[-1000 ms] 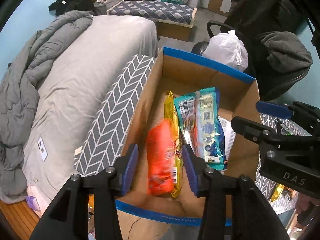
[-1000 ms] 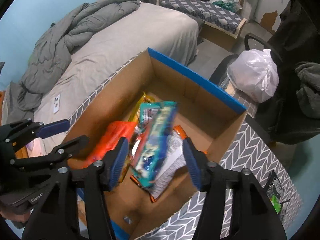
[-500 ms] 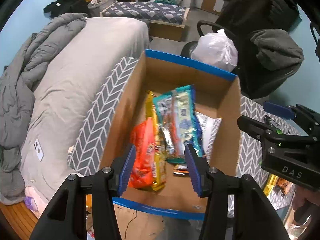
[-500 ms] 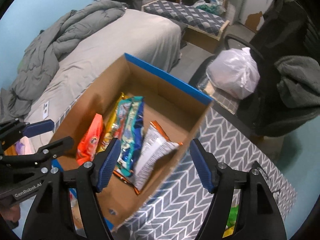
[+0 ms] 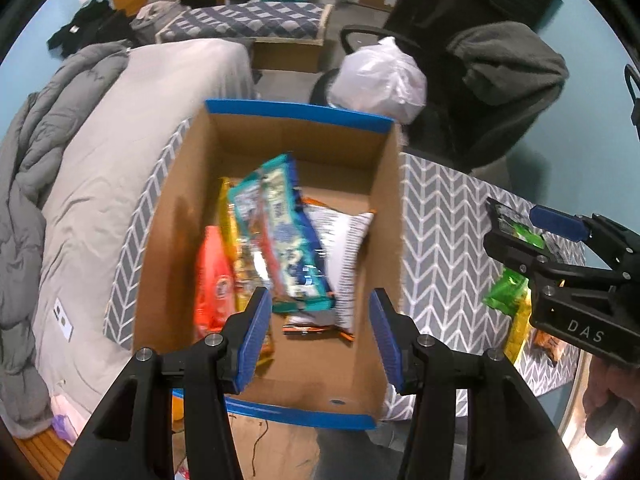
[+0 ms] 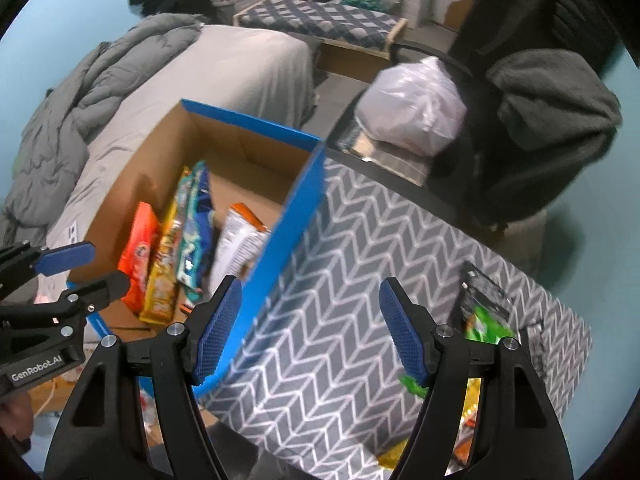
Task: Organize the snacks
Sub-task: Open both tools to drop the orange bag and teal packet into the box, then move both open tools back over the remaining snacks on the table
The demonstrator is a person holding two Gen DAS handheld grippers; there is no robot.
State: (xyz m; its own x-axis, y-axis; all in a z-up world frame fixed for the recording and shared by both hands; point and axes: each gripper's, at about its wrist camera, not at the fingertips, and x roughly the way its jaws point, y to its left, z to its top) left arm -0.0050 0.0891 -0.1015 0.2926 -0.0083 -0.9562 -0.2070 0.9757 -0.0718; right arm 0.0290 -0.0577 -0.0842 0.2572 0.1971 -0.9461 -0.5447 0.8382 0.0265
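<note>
Standing on the chevron-patterned worktop [image 6: 360,280], the cardboard box [image 5: 192,184] contains snack packets [image 5: 280,236]. Left gripper [image 5: 318,340] above it, fingers released, empty. Right gripper [image 6: 310,330] over the worktop, fingers released; green packet [image 6: 486,322] beside it.

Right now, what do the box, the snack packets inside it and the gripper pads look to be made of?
Box: corrugated cardboard, matte brown walls with a blue printed rim. Snack packets: thin plastic or foil film, judging by glossy, crinkled wrappers. Left gripper pads: probably rubber or textured plastic, blue with a fine ribbed surface.
</note>
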